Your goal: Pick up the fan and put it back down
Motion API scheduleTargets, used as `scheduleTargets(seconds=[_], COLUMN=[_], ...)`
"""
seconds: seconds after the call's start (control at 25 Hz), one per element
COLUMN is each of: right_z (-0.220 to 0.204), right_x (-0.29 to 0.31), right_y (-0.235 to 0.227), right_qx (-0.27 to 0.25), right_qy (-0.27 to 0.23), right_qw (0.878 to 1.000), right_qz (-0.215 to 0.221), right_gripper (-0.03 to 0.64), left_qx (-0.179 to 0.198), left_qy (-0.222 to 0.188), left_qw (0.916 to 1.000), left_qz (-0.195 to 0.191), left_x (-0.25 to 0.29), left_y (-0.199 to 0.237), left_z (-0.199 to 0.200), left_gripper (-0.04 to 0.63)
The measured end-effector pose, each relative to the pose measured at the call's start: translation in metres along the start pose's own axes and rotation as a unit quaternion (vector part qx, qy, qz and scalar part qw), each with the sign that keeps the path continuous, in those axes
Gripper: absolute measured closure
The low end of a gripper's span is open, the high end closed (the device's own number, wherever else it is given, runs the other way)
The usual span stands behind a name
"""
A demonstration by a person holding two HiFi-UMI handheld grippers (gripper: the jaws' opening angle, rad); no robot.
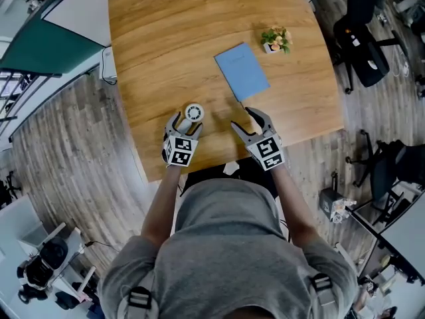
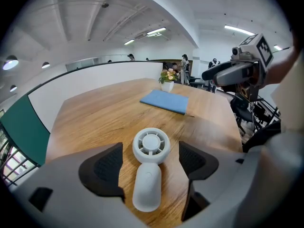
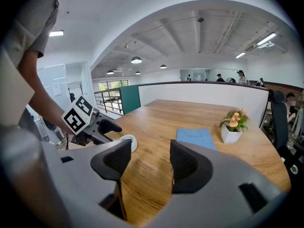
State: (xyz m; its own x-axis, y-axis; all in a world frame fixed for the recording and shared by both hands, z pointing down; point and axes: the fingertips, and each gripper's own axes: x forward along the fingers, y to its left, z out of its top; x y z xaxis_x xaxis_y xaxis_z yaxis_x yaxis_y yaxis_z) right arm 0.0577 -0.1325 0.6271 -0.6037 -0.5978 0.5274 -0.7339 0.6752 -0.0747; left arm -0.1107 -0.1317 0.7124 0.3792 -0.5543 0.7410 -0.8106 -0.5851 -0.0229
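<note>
A small white hand-held fan (image 2: 150,161) lies flat on the wooden table (image 1: 166,38) near its front edge, round head pointing away from me and handle toward me. My left gripper (image 2: 149,148) straddles it with both pads apart from it, so it is open. From the head view, the fan (image 1: 193,113) sits just ahead of the left gripper (image 1: 186,123). My right gripper (image 1: 244,119) hovers to the right, open with nothing between its jaws. In the right gripper view the right gripper (image 3: 150,151) looks across bare wood, with the fan (image 3: 129,142) at the left.
A blue notebook (image 1: 242,71) lies mid-table beyond the right gripper. A small white pot of flowers (image 1: 275,40) stands behind it. The table's front edge runs just below both grippers. Office chairs (image 1: 362,45) stand on the floor to the right.
</note>
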Motion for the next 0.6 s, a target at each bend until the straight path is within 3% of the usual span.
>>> scheduleTargets(seconds=[0.2, 0.32, 0.52, 0.6], right_z=[0.014, 0.022, 0.027, 0.023], right_x=[-0.011, -0.025, -0.052, -0.062], right_y=[0.009, 0.016, 0.008, 0.001], right_qx=[-0.016, -0.023, -0.028, -0.033], right_qy=[-0.017, -0.022, -0.044, -0.037], right_qw=[0.999, 0.999, 0.998, 0.999], right_qz=[0.023, 0.031, 0.019, 0.006], right_gripper=[0.362, 0.398, 0.564, 0.614], left_qx=[-0.013, -0.025, -0.04, -0.04], left_qy=[-0.033, -0.064, -0.108, -0.114], left_qw=[0.9989, 0.9961, 0.9894, 0.9878], left_qz=[0.032, 0.055, 0.088, 0.099], left_x=[-0.04, -0.07, -0.104, -0.114], left_y=[0.001, 0.002, -0.004, -0.011], left_z=[0.015, 0.025, 0.051, 0.058], left_gripper=[0.235, 0.387, 0.556, 0.572])
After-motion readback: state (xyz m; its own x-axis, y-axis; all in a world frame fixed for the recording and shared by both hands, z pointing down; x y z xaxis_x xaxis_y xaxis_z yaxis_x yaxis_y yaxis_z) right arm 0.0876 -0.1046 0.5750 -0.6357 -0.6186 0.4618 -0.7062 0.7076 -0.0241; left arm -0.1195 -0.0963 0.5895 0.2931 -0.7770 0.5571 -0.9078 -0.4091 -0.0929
